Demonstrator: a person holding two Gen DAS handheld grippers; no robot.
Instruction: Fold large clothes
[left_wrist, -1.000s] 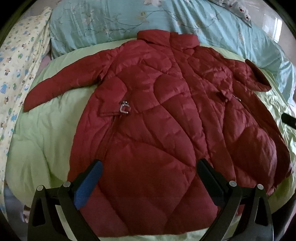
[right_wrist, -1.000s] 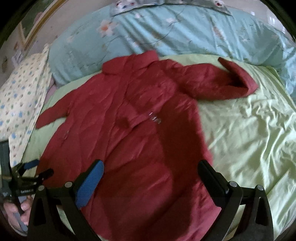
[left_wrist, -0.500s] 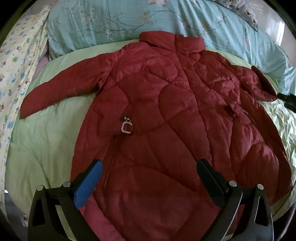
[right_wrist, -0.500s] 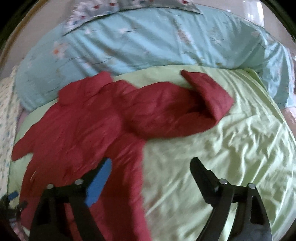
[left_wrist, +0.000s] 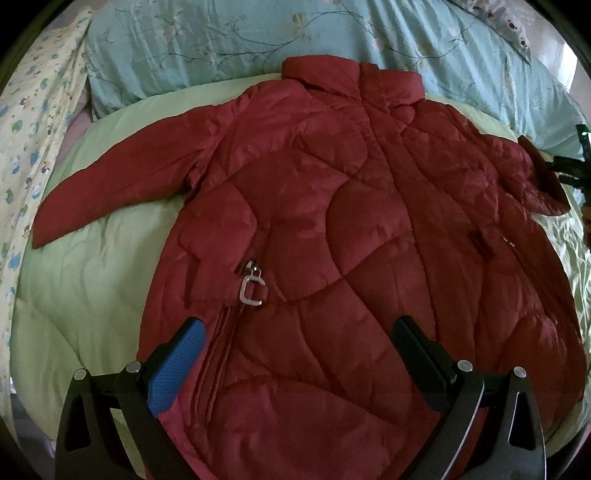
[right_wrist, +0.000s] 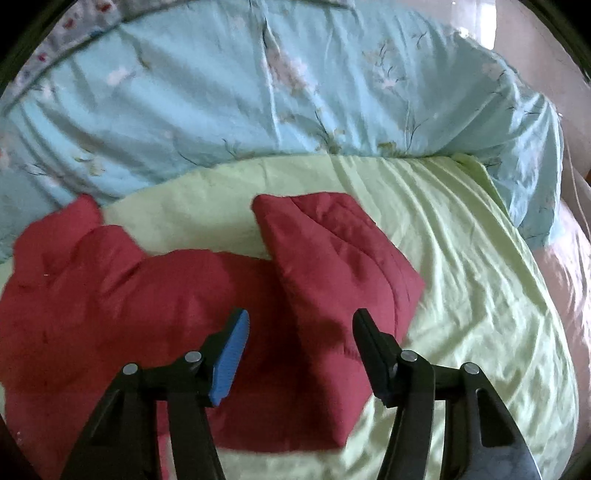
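A dark red quilted coat (left_wrist: 332, 229) lies spread front-up on a light green sheet (left_wrist: 81, 280), collar toward the pillows. Its left sleeve (left_wrist: 122, 184) stretches out flat. A silver buckle (left_wrist: 253, 290) sits at the waist. My left gripper (left_wrist: 295, 343) hovers open above the coat's lower half, nothing between its fingers. In the right wrist view, the right sleeve (right_wrist: 332, 266) lies bent back on itself. My right gripper (right_wrist: 301, 325) hangs just over that folded cuff, jaws closing, with the pads still clear of the fabric. The right gripper's tip (left_wrist: 569, 166) shows by the cuff.
A long turquoise flowered pillow (right_wrist: 258, 92) runs along the head of the bed. A yellow patterned cloth (left_wrist: 33, 122) lies at the left edge. Bare green sheet (right_wrist: 461, 277) spreads to the right of the sleeve, up to the bed's right edge.
My right gripper has swept right from the coat's body to the folded right sleeve, and its jaws have narrowed. My left gripper has drifted a little closer over the coat and stays open.
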